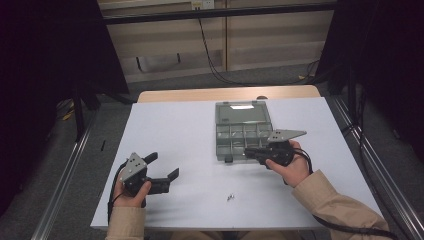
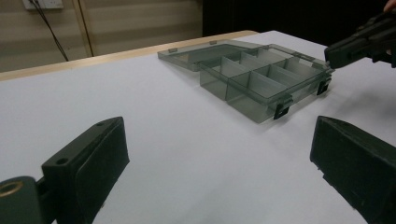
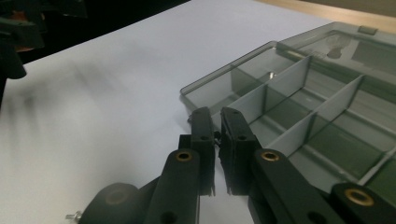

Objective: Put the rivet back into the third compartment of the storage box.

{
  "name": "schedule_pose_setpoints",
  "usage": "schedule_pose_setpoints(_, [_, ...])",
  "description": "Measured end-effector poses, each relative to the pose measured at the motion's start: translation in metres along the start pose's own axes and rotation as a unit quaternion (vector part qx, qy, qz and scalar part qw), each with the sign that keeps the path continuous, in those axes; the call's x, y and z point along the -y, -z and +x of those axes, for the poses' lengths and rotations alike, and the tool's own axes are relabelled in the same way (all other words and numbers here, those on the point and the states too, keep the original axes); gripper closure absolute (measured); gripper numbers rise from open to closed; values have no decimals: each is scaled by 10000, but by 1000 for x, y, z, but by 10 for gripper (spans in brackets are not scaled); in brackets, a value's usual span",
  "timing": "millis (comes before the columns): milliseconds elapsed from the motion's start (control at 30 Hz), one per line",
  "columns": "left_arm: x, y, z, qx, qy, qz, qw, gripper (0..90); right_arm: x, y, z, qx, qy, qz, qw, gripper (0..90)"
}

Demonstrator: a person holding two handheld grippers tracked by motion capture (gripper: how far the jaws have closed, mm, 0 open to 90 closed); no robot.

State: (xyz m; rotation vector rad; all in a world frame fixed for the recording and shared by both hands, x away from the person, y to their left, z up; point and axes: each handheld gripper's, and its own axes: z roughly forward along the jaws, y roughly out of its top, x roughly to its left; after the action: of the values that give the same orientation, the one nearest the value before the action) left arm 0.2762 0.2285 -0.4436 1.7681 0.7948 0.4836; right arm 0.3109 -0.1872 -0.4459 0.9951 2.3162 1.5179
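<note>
So we're looking at a white table (image 1: 175, 145) with a see-through grey organizer box (image 1: 243, 132) sitting toward the far right of the middle, lid flipped open flat behind it. That part looks done already: the box is open and the compartments are ready to take stuff.

Our right gripper (image 1: 251, 152) is at the near edge of the box, over one of the front compartments. Its jaws are pinched nearly together, and in the right gripper view (image 3: 216, 122) there's maybe something tiny between the tips, but honestly we can't tell for sure what, it's too small and dark. One little shiny bit (image 3: 271, 73) already sits in a far-corner compartment, so we'd guess at least one piece has been sorted.

Our left gripper (image 1: 165, 172) is well off to the near left, jaws spread wide with nothing in them, just hovering over bare table.

What's left: a small cluster of screws (image 1: 230, 197) lies on the table near the front edge, between the two hands and well apart from the box. Those still need to go in, so we'd call this early-to-middle progress, with the lid to shut after.
</note>
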Motion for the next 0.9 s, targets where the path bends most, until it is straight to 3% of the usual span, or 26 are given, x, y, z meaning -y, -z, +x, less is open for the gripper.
schedule_pose_setpoints(367, [0,0,0,12,5,-9,10000,41,-20,-2,-24,351,-109,-164,9992,855])
schedule_pose_setpoints(733, [0,0,0,18,3,-9,10000,42,-26,-12,-35,631,-124,-136,9978,855])
schedule_pose_setpoints(900, [0,1,0,-21,16,6,10000,42,-31,-13,-47,864,-242,-191,9958,855])
